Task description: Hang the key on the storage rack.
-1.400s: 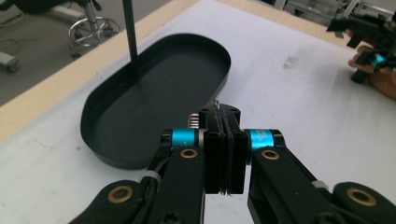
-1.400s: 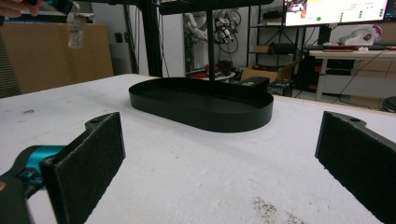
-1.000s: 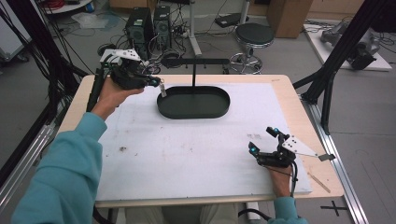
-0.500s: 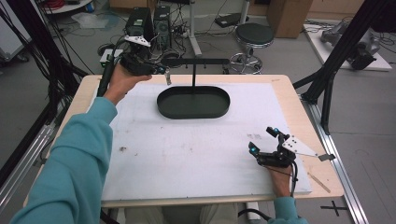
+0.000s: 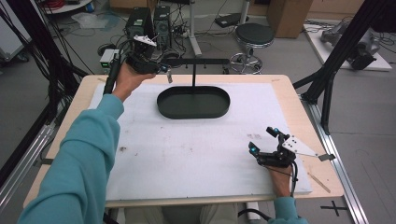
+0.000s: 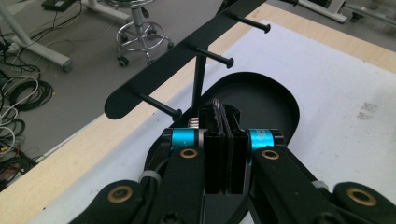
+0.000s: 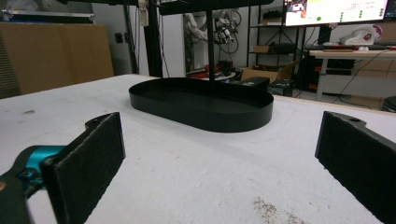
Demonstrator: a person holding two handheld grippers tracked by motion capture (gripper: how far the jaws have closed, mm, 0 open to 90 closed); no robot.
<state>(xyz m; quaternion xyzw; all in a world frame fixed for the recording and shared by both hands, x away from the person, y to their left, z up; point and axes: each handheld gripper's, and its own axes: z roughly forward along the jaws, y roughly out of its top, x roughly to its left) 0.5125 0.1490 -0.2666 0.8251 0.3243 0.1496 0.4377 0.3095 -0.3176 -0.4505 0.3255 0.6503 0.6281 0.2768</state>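
A black stand (image 5: pixel 194 100) (an oval tray base with an upright post and a crossbar carrying short pegs) stood at the far middle of the surface (image 5: pixel 187 154), on the white sheet that covered most of it. In the left gripper view the crossbar (image 6: pixel 187 51) ran diagonally overhead, and three pegs (image 6: pixel 159 105) stuck out of it toward the camera. The left hand-held gripper (image 5: pixel 163 70) was held up in the air at the far left, just beside the left end of the crossbar, its jaws pressed together; something thin and pale showed at their tips, too small to tell what. The nearest peg sat close to those tips, though whether they touched could not be told.

The right hand-held gripper (image 5: pixel 264 142) rested low on the white sheet near the front right corner, well apart from the stand, with its jaws spread wide and nothing between them. Its own view looked across the sheet at the oval tray (image 7: pixel 201 105) and the post rising from it.
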